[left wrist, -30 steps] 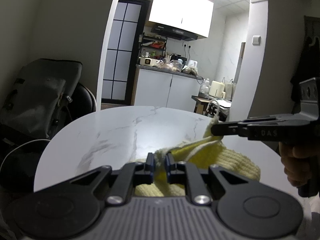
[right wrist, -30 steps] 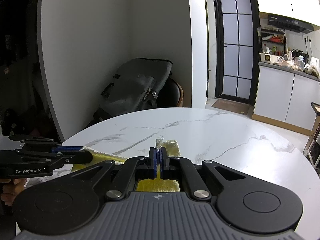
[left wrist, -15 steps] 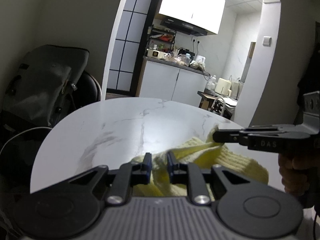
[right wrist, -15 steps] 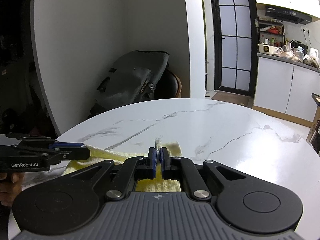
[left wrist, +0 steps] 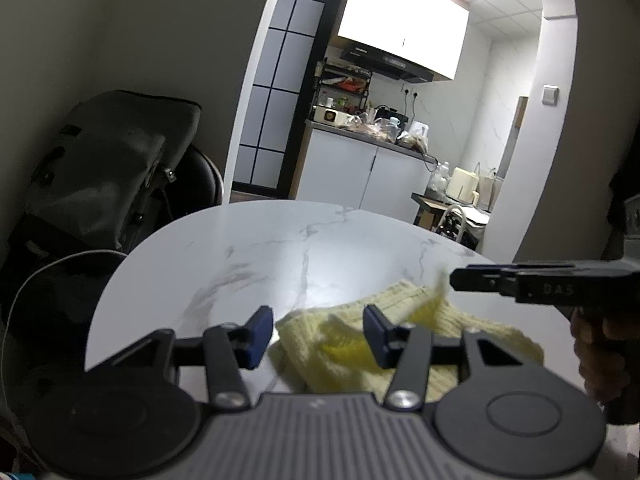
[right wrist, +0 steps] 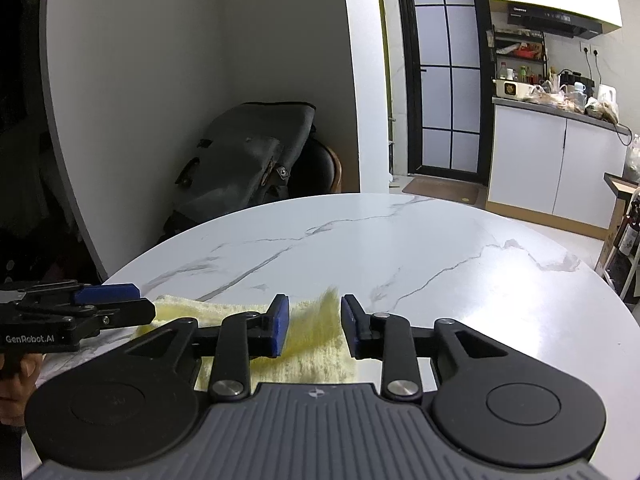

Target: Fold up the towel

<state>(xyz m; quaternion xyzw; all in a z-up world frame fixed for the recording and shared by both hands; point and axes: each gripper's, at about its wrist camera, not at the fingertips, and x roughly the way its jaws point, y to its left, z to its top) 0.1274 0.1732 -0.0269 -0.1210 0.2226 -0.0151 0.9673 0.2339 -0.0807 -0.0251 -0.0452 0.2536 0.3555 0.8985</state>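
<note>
Both grippers have just let go. A moment ago each one was pinching the yellow towel (left wrist: 404, 344), and now the jaws on both are wide apart with nothing held between them.

The left gripper (left wrist: 318, 334) has its blue pads (left wrist: 256, 336) spread open, and the towel lies in a soft lump on the white marble counter (left wrist: 280, 256) right in front of it. The right gripper (right wrist: 313, 326) is open too, with the towel's edge sitting in the gap between its pads (right wrist: 280, 326) but not squeezed. That bit of cloth looks smeared in the picture, so it may be falling or flopping down as it was let go; it is hard to be sure.

The towel sits near the front edge of the counter, close to both grippers. It looks bunched and doubled over, not flat and neat.

Letting go likely means one fold has just been laid down. The towel looks lumpy, so the job is probably not finished. Next, the grippers would likely need to find new edges or corners to pinch, then fold it over again or smooth it out. The loose, floppy cloth could slide or come undone if it gets bumped.
</note>
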